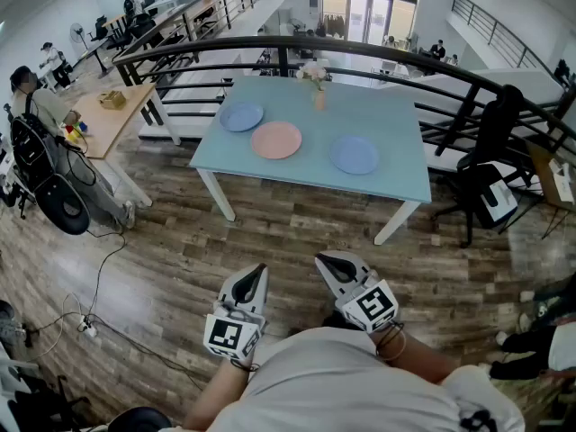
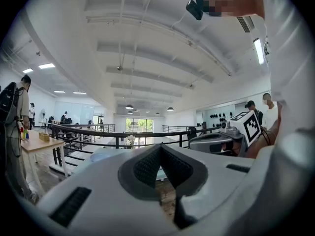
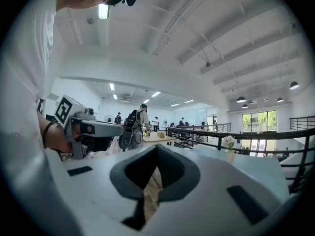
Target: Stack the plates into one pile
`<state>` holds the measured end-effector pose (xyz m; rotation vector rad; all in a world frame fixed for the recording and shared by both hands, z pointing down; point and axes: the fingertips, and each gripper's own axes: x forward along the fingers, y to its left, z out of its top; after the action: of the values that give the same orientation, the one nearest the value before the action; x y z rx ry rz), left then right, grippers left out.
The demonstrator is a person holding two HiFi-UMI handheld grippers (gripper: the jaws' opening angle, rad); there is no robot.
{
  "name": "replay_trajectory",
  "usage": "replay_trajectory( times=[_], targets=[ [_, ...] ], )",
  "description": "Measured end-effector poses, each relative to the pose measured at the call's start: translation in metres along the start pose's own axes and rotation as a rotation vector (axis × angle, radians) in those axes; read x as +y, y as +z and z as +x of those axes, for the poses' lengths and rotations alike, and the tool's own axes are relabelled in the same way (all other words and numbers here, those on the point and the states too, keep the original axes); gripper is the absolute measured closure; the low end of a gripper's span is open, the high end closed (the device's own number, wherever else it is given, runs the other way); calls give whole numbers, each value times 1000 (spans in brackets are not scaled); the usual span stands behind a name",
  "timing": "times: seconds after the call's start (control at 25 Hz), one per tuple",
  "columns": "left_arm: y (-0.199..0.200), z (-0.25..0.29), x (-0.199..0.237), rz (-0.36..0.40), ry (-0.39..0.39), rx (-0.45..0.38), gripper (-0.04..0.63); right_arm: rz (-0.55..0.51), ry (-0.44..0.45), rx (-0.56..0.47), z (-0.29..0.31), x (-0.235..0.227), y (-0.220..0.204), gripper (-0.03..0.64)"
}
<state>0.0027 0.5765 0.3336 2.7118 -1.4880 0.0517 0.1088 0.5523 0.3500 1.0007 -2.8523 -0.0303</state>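
Three plates lie apart on the light blue table: a blue plate at the far left, a pink plate beside it, and another blue plate to the right. Both grippers are held close to the person's body, well short of the table and over the wooden floor. The left gripper is shut and holds nothing. The right gripper is also shut and holds nothing. They sit side by side and point toward the table.
A small vase of flowers stands at the table's far edge. A black railing curves behind the table. A black office chair is at the right. At the left are a wooden desk, a seated person and floor cables.
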Motion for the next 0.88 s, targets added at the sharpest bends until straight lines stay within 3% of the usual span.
replay_trajectory(
  times=[0.48, 0.88],
  targets=[
    [-8, 52, -1, -18, 3, 23, 591, 4, 30, 23, 3, -43, -13, 612],
    [-18, 153, -11, -37, -35, 58, 591, 0, -11, 48, -1, -139, -29, 611]
  ],
)
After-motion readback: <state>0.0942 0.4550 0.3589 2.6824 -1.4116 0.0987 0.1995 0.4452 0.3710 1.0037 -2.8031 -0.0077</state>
